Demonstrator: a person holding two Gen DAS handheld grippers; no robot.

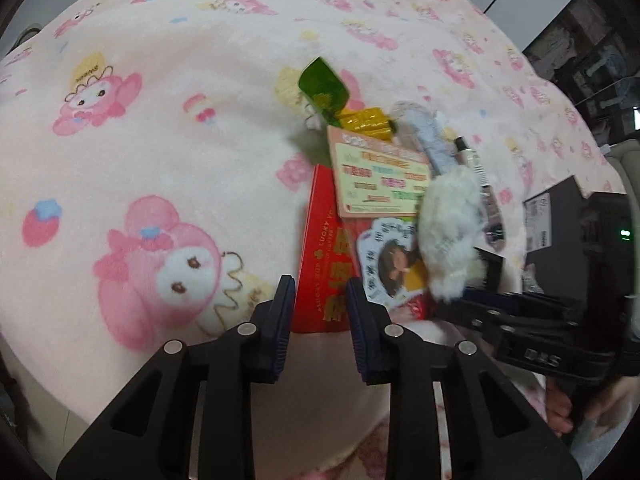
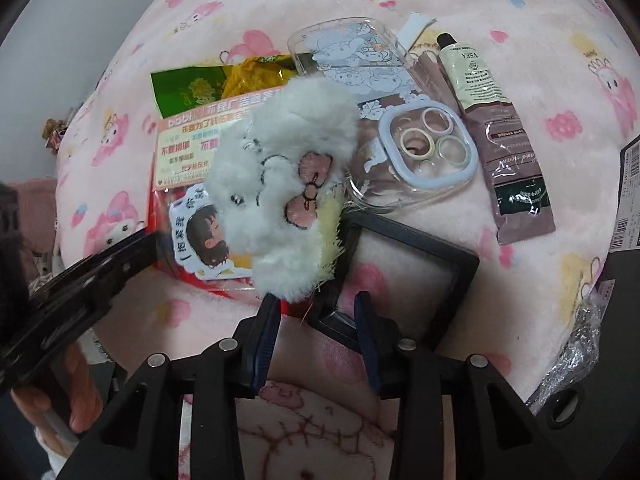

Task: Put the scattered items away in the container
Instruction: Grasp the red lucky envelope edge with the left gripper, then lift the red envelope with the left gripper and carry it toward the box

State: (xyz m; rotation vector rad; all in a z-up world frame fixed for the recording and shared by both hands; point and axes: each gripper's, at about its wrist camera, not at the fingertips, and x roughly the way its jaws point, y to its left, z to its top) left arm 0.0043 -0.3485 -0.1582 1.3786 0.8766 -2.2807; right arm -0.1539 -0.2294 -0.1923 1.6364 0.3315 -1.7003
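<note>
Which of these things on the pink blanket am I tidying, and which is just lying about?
To tidy:
fluffy white plush toy
clear plastic phone case
brown-and-cream cream tube
green foil packet
pink printed card
red envelope

Lying about:
black cardboard box
pink cartoon-print blanket

Both grippers point steeply downward. The left gripper (image 1: 320, 300) has its jaws parted a little, nothing pressed between them. The right gripper (image 2: 316, 312) likewise stands slightly parted – pads clamping nothing. A hand (image 2: 76, 396) grips the left tool's handle – fingers wrapped.
</note>
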